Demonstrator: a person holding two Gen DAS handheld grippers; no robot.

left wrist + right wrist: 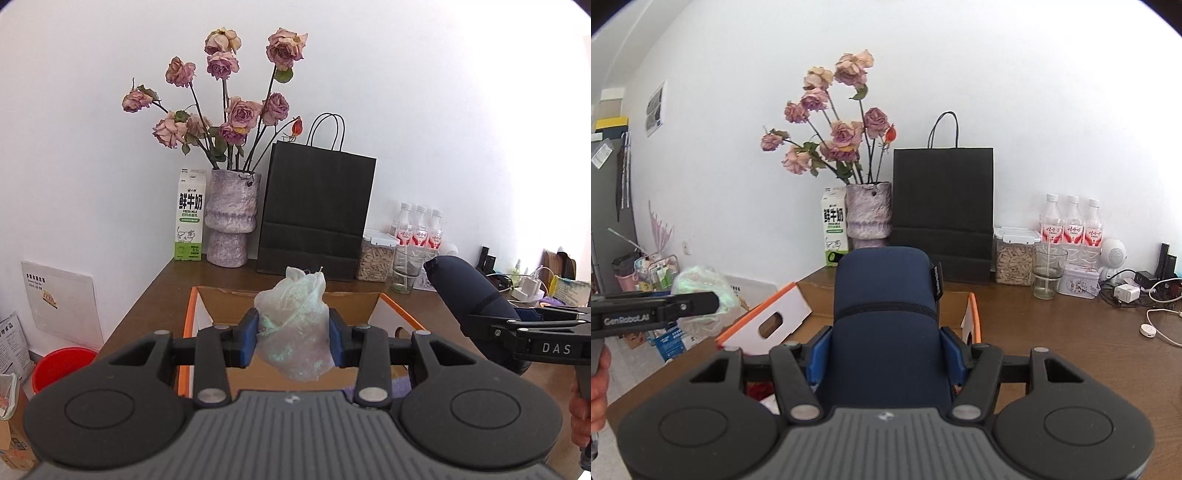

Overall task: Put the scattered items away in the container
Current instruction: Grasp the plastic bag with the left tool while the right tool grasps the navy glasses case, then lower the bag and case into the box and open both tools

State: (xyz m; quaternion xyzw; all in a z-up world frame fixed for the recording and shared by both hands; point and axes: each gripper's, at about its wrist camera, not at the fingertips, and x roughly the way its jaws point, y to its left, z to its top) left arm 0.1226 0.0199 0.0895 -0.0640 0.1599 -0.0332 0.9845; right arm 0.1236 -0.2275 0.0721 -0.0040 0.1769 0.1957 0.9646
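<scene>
Crinkly plastic bag [293, 325] is pinched in the left hand-held gripper [293, 338], held right above the cardboard box [221, 299] for dropping. Navy pouch [886, 325] is clamped in the right hand-held gripper [886, 356], likely headed there too.

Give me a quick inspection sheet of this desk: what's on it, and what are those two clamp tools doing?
Surface: brown wooden table.
Job's things: open cardboard box with orange edges; crumpled plastic bag; navy pouch.
Clutter: vase of dried roses, milk carton, black paper bag, three bottles, glass.
Grippers: left gripper shut on the plastic bag; right gripper shut on the navy pouch.
Cables: white cable, charger.
Surroundings: white wall, red bucket.
</scene>
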